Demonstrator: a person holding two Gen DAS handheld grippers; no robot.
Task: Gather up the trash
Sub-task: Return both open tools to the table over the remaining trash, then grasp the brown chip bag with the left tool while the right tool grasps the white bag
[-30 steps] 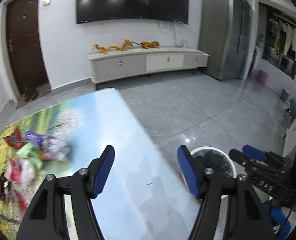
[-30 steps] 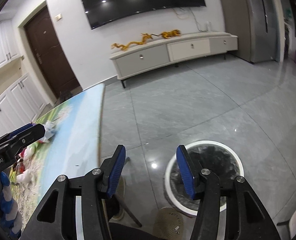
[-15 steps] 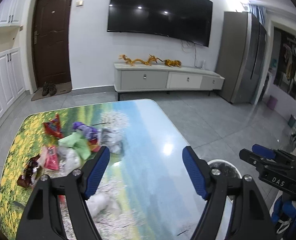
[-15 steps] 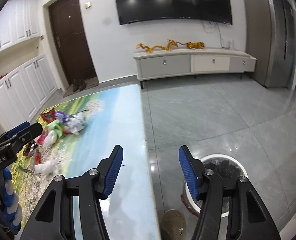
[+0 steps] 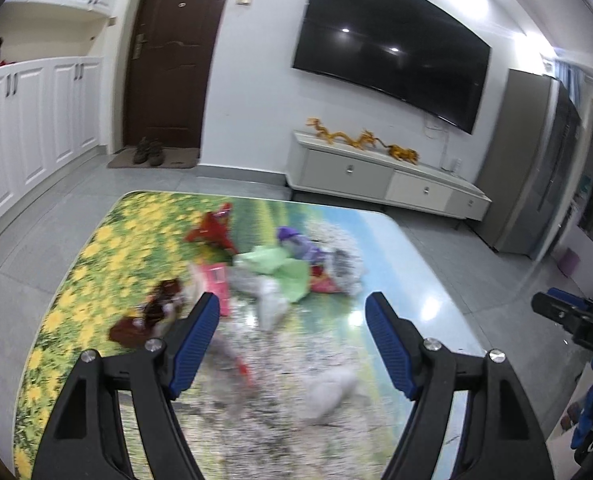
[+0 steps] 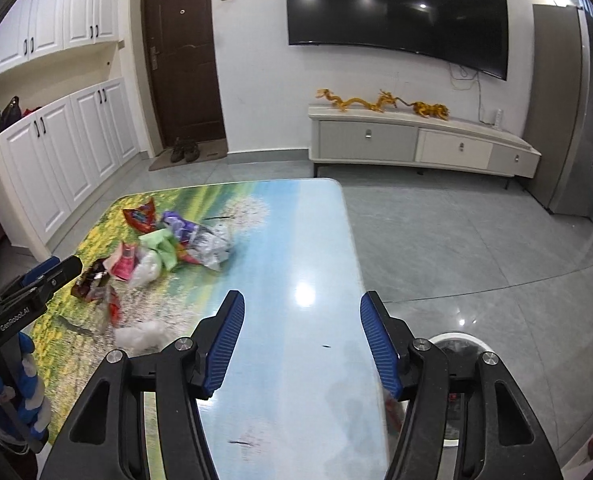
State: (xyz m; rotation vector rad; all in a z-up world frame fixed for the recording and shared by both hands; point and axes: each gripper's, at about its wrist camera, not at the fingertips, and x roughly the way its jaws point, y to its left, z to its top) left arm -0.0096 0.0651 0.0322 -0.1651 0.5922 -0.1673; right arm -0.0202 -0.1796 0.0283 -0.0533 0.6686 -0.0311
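Although the pile of wrappers [image 6: 168,248] lay heaped at the far left of the landscape-printed table [image 6: 296,240], with a white wad [image 6: 144,336] nearer, none of it was gripped, so collecting seemingly remained ahead. The left gripper [image 5: 292,344] stood wide and empty; the right gripper [image 6: 300,344] was opening, empty too. Only the right view showed the bin [image 6: 462,346] on the floor.

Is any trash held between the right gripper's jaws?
No, the right gripper has only bare table between its opening jaws.
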